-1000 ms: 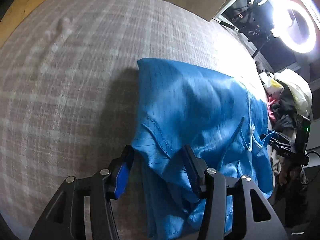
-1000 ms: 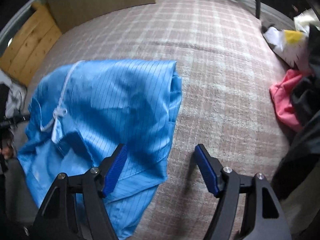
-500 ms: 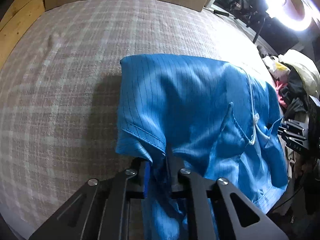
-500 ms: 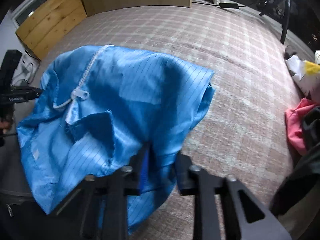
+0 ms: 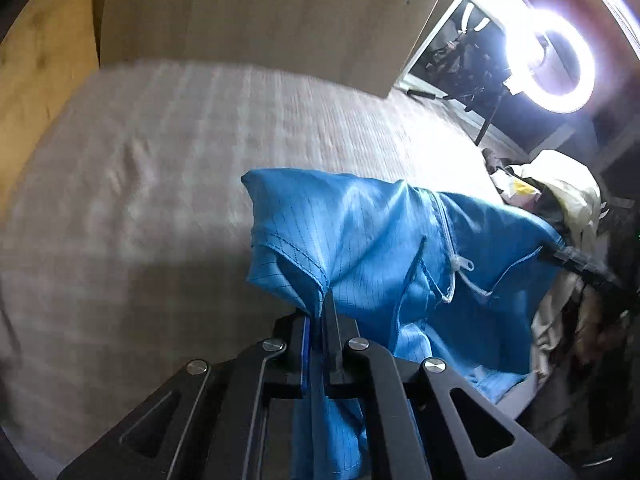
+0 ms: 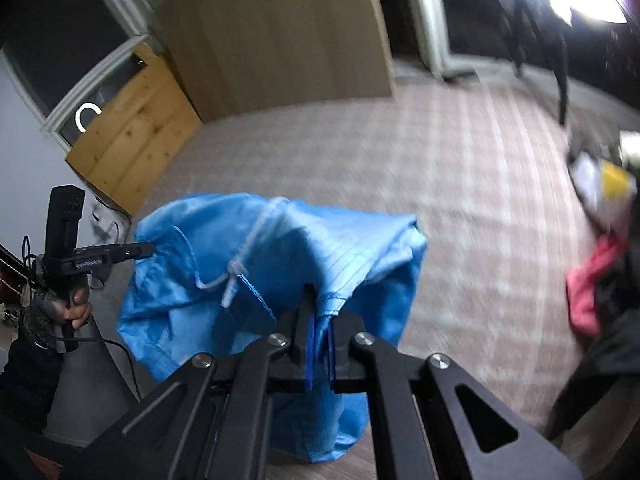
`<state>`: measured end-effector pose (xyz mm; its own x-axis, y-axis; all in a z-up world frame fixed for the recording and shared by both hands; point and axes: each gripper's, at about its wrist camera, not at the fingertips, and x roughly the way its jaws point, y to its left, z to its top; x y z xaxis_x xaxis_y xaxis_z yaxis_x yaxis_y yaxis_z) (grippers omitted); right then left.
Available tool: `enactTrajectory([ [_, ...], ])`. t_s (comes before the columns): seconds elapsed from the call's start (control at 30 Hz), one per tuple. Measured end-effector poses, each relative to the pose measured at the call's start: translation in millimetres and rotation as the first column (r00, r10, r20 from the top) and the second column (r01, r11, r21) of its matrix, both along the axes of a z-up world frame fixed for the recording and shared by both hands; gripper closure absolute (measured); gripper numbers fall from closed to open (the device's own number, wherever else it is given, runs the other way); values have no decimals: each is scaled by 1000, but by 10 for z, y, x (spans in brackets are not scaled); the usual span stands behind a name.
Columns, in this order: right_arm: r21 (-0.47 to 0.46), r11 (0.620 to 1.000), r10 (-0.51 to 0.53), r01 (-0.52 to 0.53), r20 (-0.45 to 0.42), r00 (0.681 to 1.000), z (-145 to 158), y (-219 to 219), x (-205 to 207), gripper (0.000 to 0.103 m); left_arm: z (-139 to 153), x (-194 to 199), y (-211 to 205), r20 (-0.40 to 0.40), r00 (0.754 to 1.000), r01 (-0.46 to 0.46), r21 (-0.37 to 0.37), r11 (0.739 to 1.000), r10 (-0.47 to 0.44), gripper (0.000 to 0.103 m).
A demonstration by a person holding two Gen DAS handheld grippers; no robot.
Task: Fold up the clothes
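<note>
So both grippers are clamped on the blue garment [image 5: 360,236]: left gripper [image 5: 322,312] pinching its hemmed edge, right gripper [image 6: 320,320] another edge, cloth hanging between them above the plaid bed cover [image 5: 160,168]. Wide open bedding beyond; clothes pile [image 6: 592,280] crowds the right.
</note>
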<state>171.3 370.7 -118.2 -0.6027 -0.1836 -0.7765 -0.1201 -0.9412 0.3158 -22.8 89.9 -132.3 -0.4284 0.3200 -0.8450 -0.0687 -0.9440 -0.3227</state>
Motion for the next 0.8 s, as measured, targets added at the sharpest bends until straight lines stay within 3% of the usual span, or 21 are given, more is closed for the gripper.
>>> enactTrajectory([
  [0.13,43,999,18,-16,-51,999,309,-106,-526,99,337,-40,-596,-69,998,2,-33,999,-4,100],
  [0.43,84,995,57,-46,-135,989,606,-512,-2074,100,766,-546,-1800,-184,982,-76,-130,989,51,100],
  [0.63,109,991,92,-78,-128,987,463,-805,-3142,100,527,-1061,-2479,-172,978,-143,-162,976,115,100],
  [0.8,130,986,113,-109,-23,993,1,-889,-3714,100,-55,-1465,-2818,-57,989,-145,-196,970,136,99],
])
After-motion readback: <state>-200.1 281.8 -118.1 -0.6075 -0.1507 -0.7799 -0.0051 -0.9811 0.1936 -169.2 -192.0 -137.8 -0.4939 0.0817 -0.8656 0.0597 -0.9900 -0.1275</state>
